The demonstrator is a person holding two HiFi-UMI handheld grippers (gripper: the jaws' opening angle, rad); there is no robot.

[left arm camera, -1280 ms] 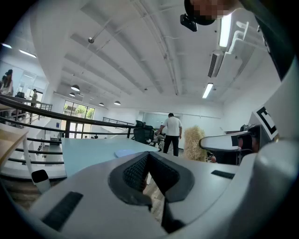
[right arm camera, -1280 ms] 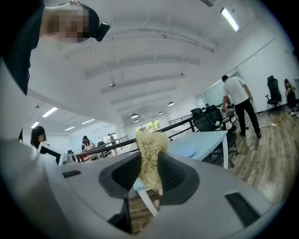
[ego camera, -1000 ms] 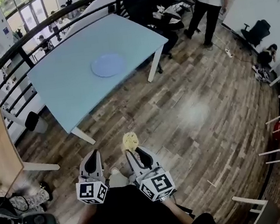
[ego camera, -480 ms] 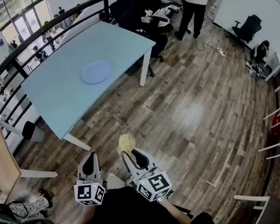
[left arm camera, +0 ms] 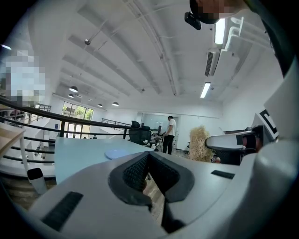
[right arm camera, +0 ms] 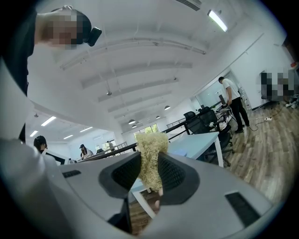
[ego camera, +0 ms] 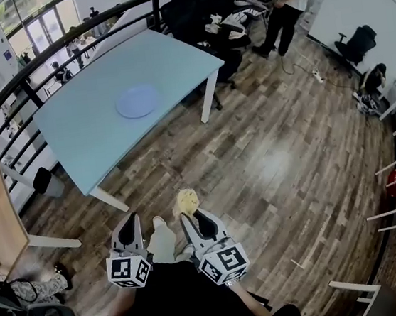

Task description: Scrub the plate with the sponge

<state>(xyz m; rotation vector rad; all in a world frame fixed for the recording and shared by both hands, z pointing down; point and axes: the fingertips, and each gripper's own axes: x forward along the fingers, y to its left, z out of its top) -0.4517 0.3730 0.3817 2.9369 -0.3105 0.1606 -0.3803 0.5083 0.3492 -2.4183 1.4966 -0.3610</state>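
Right gripper clamps the sponge, partly hiding it.

Bright, even light: daylight through the tall glass windows, long white ceiling strip lamps overhead, a pale sheen on the brown wood-plank floor. Edges bow fisheye-wise, corners black; the straw-yellow fibrous sponge shows crisp.

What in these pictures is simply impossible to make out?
- Plate: in the head view it is too far away and too small to tell whether it is dirty.
- Sponge: in the right gripper view its lower part is hidden between the right gripper's pads.
- Table: in the head view its far legs are hidden under its own top.
- Desk clutter behind the table: in the head view it is too small to name.
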